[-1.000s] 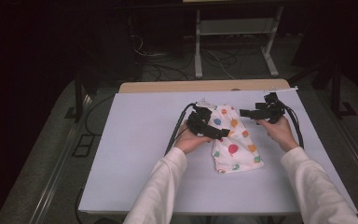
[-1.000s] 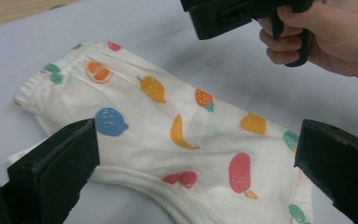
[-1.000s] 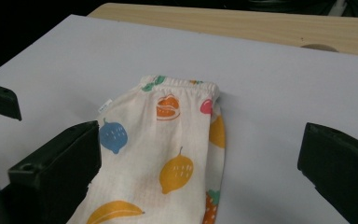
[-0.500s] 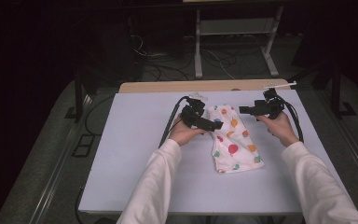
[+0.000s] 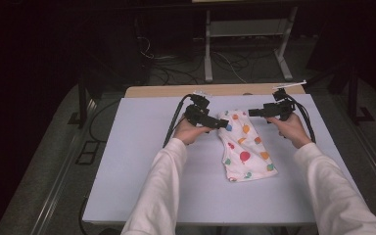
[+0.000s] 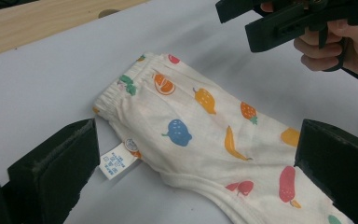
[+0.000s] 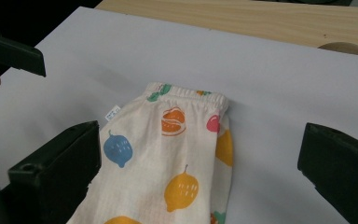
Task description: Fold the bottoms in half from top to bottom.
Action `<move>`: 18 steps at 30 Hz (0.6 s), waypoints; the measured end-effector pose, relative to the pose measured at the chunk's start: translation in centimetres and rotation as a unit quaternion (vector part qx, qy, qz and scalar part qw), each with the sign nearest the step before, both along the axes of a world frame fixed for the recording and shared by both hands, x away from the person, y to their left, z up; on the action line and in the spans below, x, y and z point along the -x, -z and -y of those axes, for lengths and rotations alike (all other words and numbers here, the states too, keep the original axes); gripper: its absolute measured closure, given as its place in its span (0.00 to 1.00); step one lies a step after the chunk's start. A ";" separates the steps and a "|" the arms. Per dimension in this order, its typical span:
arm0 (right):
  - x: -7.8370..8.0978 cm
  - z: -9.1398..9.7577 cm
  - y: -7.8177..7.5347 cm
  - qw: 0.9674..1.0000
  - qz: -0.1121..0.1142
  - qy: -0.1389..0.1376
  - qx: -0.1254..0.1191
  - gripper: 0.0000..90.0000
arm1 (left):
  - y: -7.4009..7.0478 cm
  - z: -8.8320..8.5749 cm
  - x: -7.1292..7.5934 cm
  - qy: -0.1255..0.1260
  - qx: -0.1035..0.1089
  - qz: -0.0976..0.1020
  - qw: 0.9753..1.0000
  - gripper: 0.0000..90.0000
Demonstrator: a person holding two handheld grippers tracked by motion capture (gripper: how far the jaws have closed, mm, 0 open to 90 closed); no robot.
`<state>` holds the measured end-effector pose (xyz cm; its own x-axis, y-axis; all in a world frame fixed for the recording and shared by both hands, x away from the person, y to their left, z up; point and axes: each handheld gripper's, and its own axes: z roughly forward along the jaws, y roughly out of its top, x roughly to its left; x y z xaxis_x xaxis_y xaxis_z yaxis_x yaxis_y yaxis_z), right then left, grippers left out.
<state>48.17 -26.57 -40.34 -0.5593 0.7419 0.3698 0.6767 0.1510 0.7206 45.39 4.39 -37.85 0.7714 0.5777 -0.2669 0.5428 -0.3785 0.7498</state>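
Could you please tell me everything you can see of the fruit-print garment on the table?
The garment is a small pair of white shorts or pants in a soft, slightly textured knit, printed with coloured fruit: a blue one, orange and yellow ones, red ones. It lies folded and flat on the pale grey table, its gathered elastic waistband at the far end. A small white care label sticks out at one side. The left gripper and right gripper are both open at the waistband end; neither grips it.

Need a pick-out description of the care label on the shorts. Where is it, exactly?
On the pale table, find the folded fruit-print shorts. Go to the gathered waistband at the far end; the small white printed tag sticks out flat from the edge just below it, the only plain, unpatterned piece.
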 end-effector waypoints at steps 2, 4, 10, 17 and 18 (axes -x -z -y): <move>-0.3 -0.2 0.2 1.000 -0.003 -0.003 0.001 0.00 | 0.1 -0.2 -0.4 -0.006 0.000 -0.003 1.000 0.00; -0.5 -0.4 0.4 1.000 -0.007 -0.005 0.001 0.00 | 0.2 -0.4 -0.8 -0.012 0.002 -0.004 1.000 0.00; -0.9 -0.9 1.1 1.000 -0.018 -0.009 0.006 0.00 | 1.2 -1.1 -1.9 -0.029 0.001 -0.019 0.999 0.00; -1.7 -1.3 1.3 1.000 -0.026 -0.008 0.014 0.00 | 2.1 -1.6 -3.1 -0.052 0.024 -0.031 0.998 0.01; -1.7 -1.4 1.4 1.000 -0.026 -0.006 0.012 0.00 | 2.3 -1.7 -3.3 -0.056 0.026 -0.032 0.998 0.01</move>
